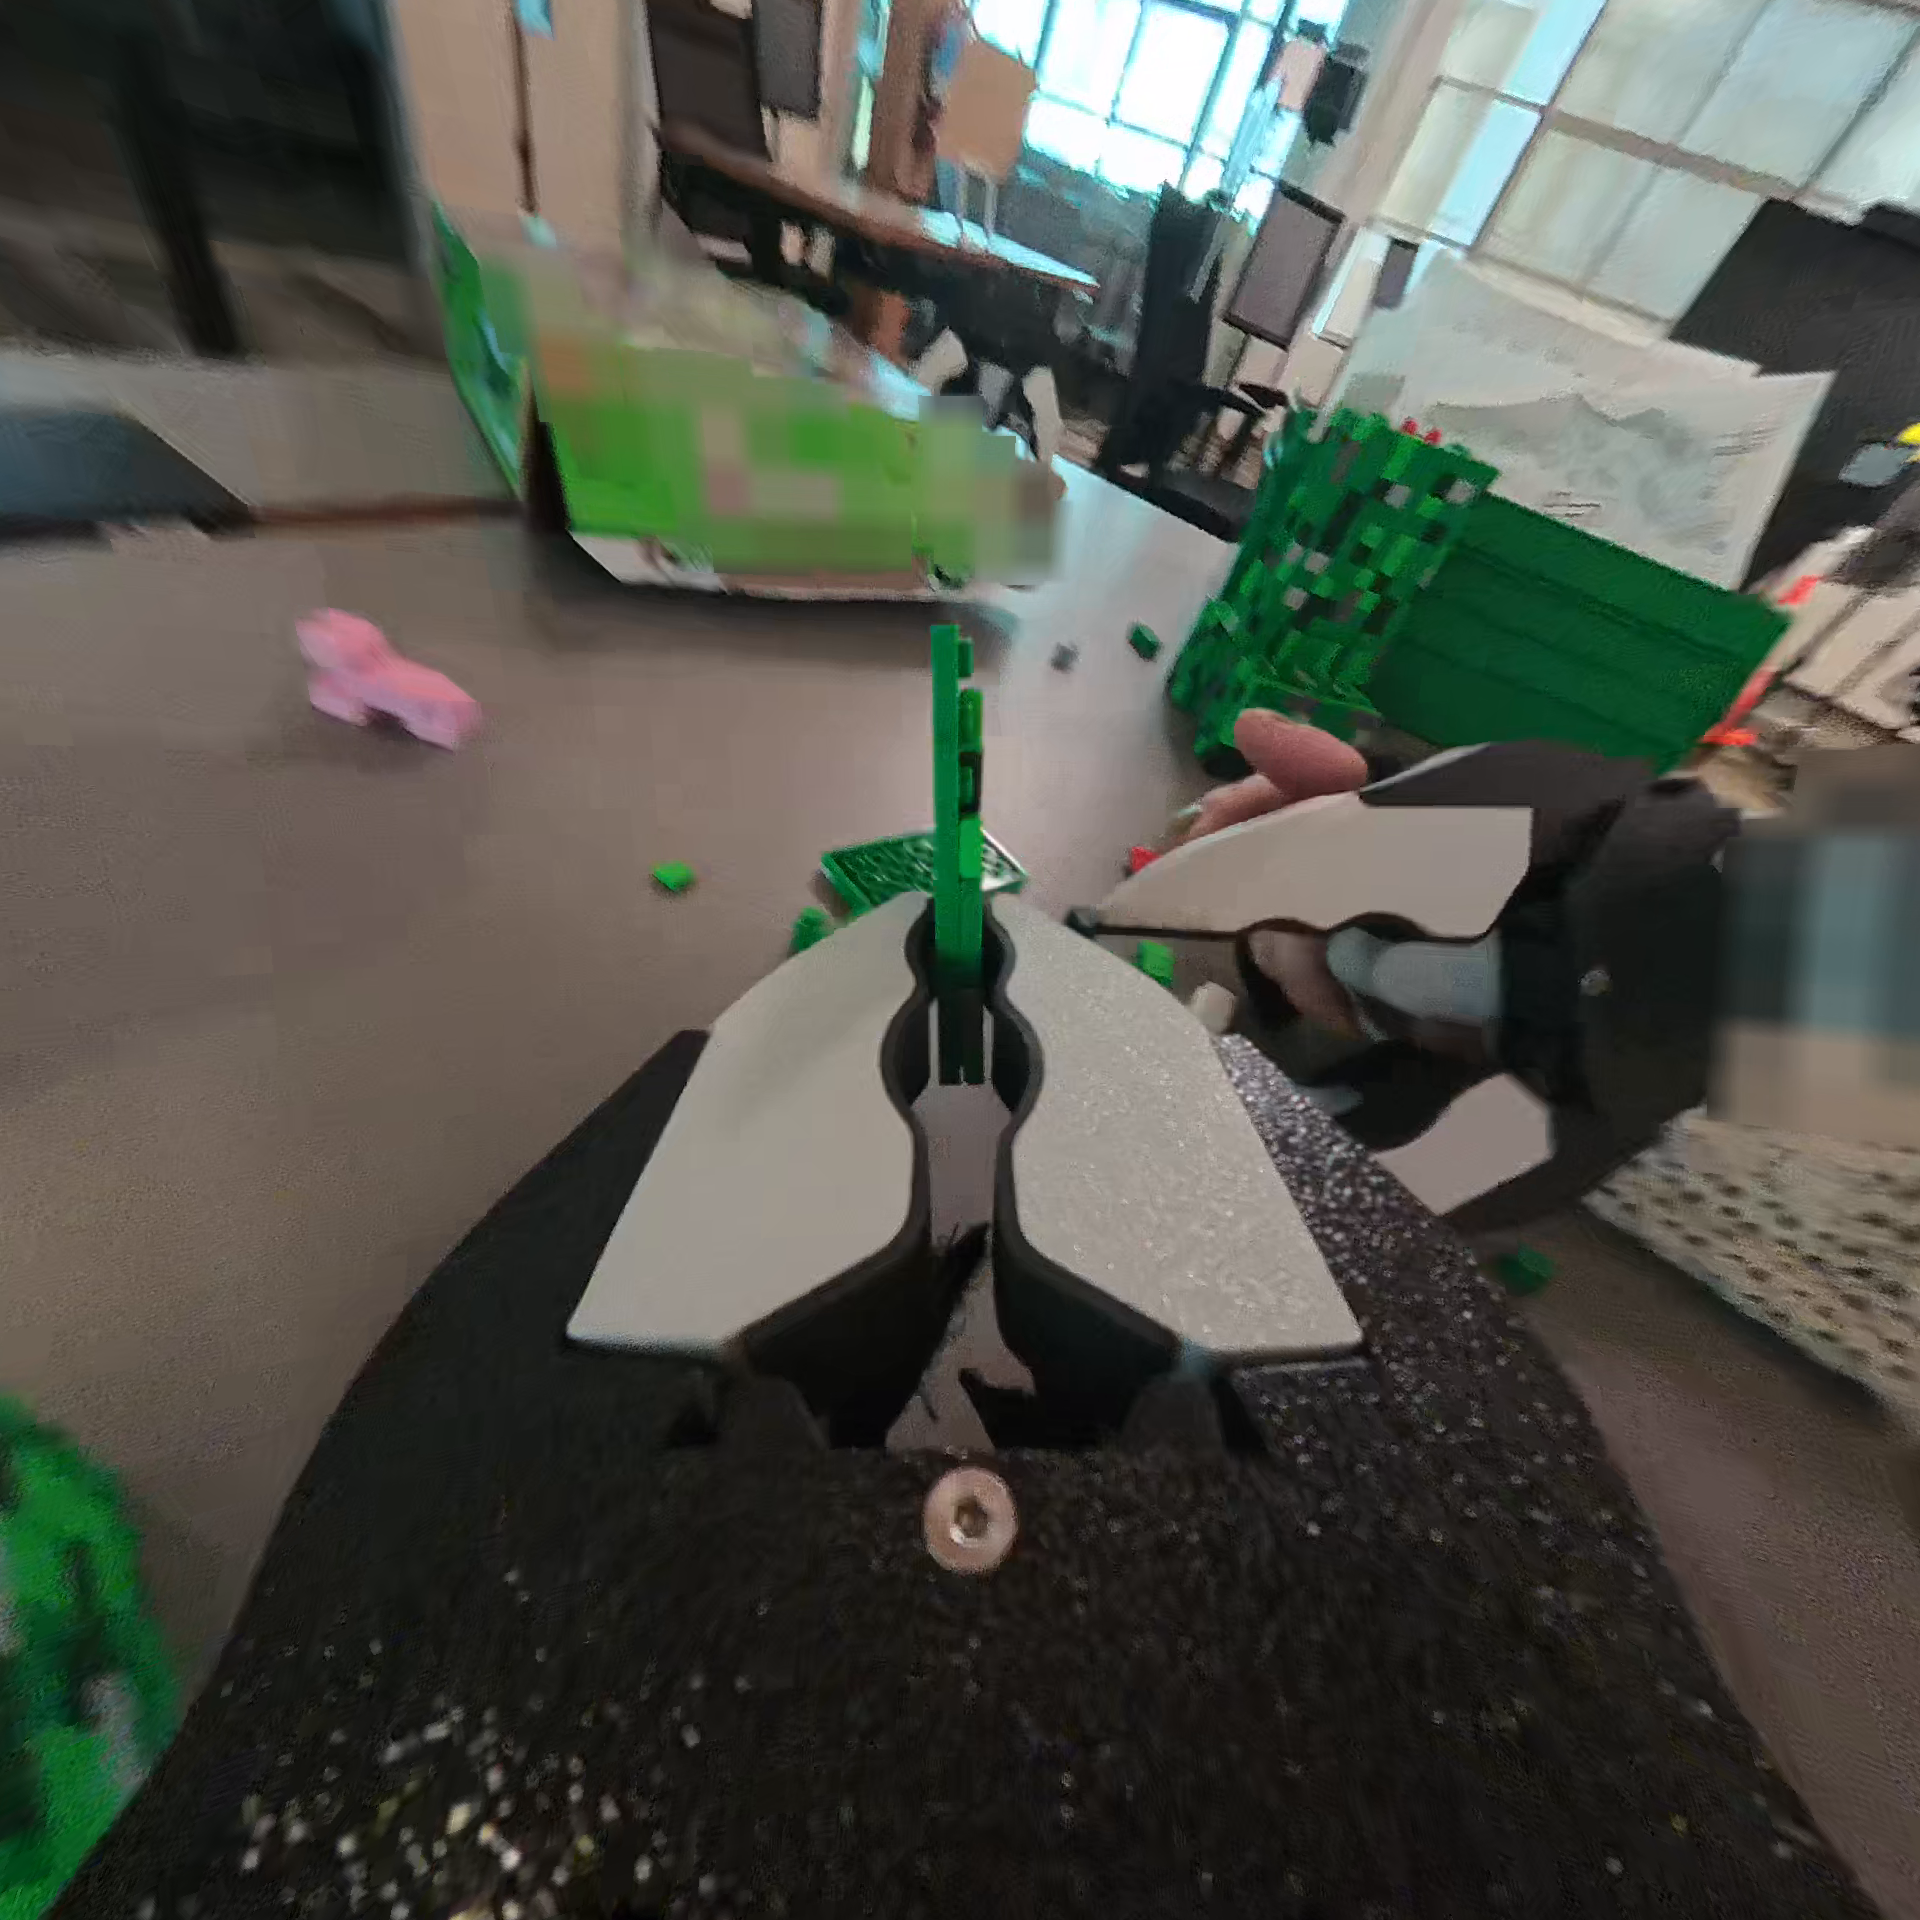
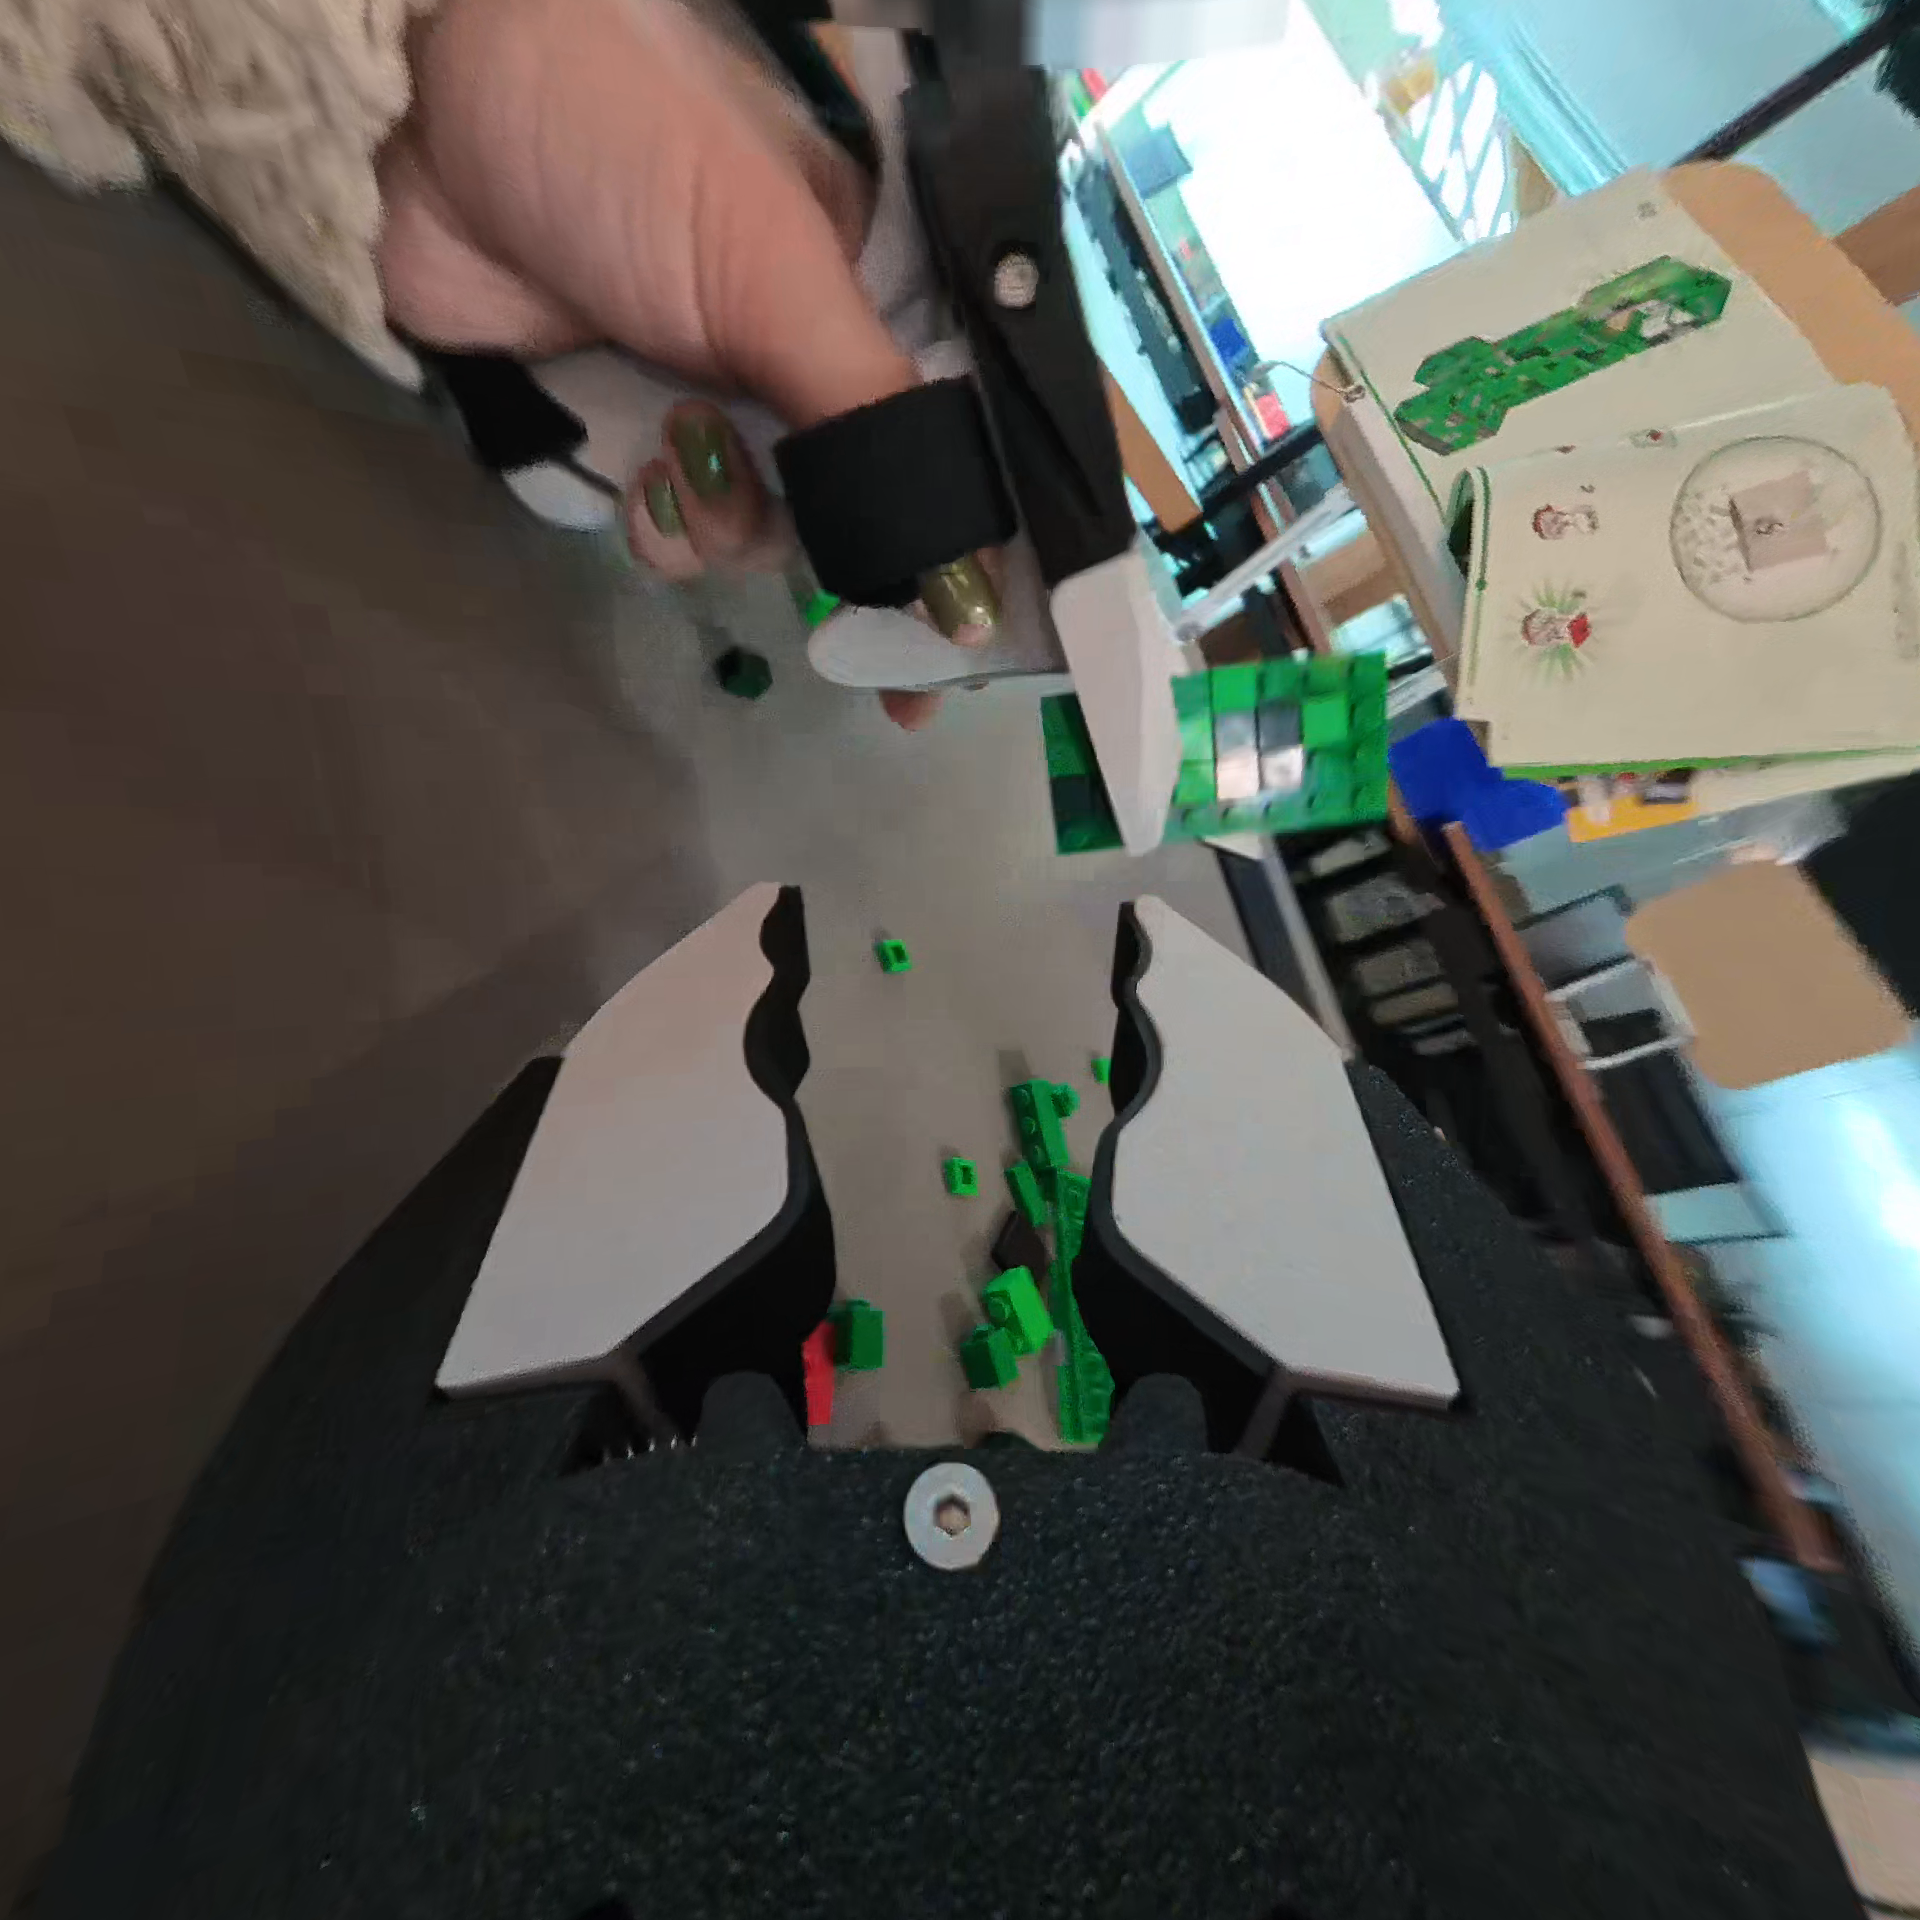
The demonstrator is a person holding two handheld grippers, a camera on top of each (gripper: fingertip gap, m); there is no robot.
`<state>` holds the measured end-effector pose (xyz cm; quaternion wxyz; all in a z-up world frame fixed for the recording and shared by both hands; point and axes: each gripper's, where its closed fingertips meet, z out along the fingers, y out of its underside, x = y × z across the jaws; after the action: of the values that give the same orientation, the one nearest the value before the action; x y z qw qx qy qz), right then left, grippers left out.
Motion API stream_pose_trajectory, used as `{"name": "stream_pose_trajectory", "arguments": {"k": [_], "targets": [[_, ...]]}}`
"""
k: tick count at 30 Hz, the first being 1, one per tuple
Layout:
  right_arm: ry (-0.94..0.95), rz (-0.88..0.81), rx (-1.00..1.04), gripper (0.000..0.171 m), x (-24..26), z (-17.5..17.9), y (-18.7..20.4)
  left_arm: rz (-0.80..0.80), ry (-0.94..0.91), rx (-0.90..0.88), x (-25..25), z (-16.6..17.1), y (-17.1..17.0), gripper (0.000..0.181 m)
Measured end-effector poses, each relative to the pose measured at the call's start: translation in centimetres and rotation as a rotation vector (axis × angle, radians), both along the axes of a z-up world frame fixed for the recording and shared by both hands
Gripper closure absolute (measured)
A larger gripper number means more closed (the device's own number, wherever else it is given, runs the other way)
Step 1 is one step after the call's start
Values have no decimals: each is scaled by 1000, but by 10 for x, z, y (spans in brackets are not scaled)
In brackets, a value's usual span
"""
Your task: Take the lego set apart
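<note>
My left gripper [image 1: 958, 925] is shut on a thin green lego panel [image 1: 956, 769], which I see edge-on and upright above the grey table [image 1: 312, 935]. In the right wrist view this panel [image 2: 1278, 743] shows as a green square with grey tiles in its middle, held in the air. My right gripper [image 2: 961, 914] is open and empty, low over several loose green bricks [image 2: 1023, 1320] and a red brick [image 2: 819, 1371]. One of its fingers [image 1: 1309, 873] shows just right of the panel. A tall green lego build [image 1: 1340, 592] stands at the far right.
A pink lego pig [image 1: 379, 681] lies at the far left. The set's box [image 1: 727, 478] stands at the back. A flat green plate [image 1: 883, 862] and small green bricks [image 1: 673, 876] lie on the table near the panel. The table edge [image 2: 1299, 935] runs on the right.
</note>
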<state>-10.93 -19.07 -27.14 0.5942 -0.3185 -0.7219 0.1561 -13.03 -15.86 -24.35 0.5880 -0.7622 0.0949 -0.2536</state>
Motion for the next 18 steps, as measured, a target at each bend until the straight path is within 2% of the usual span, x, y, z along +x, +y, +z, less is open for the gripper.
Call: {"name": "stream_pose_trajectory", "arguments": {"k": [3, 5, 6, 8, 12, 15, 18], "targets": [[125, -10, -337, 121, 1, 23, 6, 79, 152, 114, -11, 9, 1, 176], [250, -43, -572, 137, 3, 42, 16, 119, 288, 155, -12, 9, 1, 176], [297, -30, -677, 139, 4, 48, 17, 131, 350, 170, -9, 8, 1, 176], [372, -39, -805, 144, 5, 56, 21, 143, 442, 177, -2, 4, 2, 176], [443, -73, -818, 152, 6, 64, 23, 131, 542, 187, 11, 0, 3, 176], [431, -42, -852, 153, 3, 64, 17, 129, 575, 191, 17, -2, 3, 176], [443, -81, -837, 159, 4, 63, 22, 136, 605, 222, 18, 1, 2, 176]]}}
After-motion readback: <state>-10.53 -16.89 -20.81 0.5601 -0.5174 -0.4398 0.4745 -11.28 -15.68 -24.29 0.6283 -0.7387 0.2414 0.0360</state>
